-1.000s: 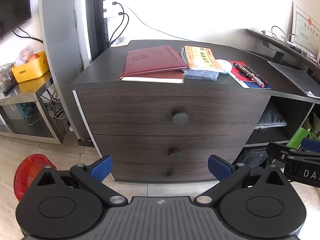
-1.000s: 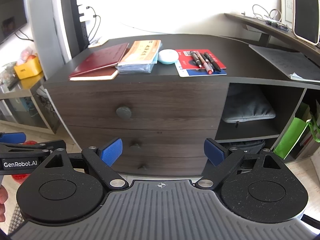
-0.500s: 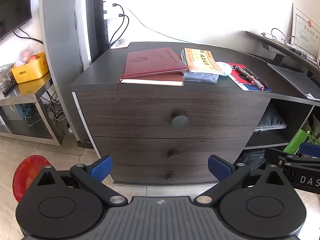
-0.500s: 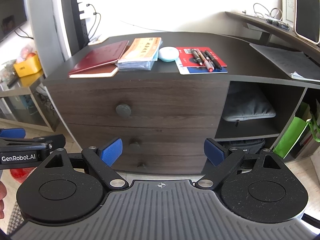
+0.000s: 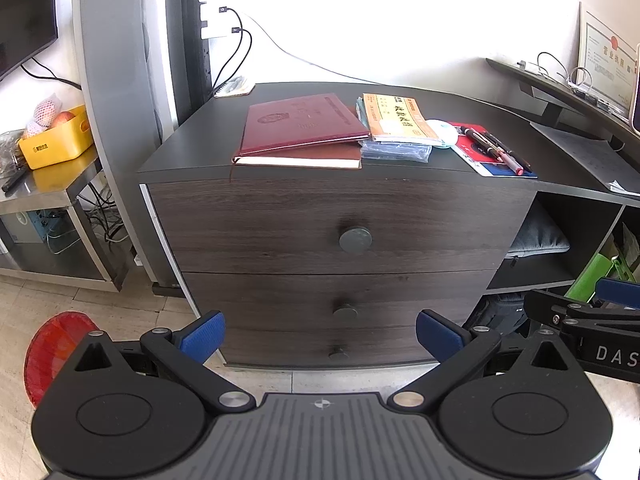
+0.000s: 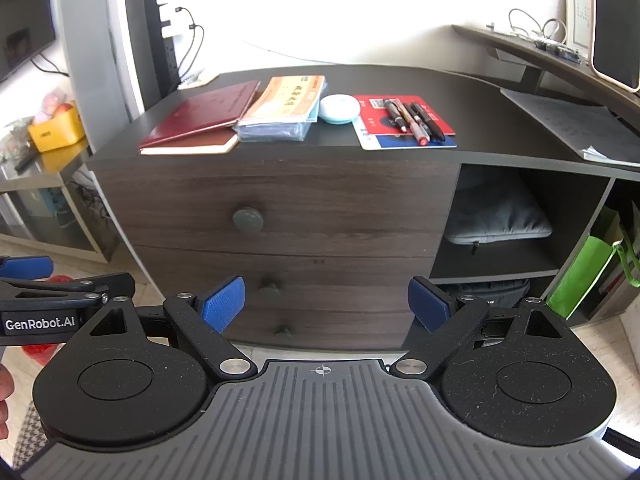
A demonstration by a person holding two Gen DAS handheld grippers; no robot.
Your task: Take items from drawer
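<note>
1. Both tongs, left and right, are hanging spread apart, gripping nothing.
2. They're creeping closer than a second ago.
3. Top drawer is sitting shut, knob at 12 o'clock, so opening's next, I guess.

Strong daylight blows the wall behind the worktop to pure white in both views, leaving the drawer fronts dim, slightly soft, and fisheye-bent toward the edges.
</note>
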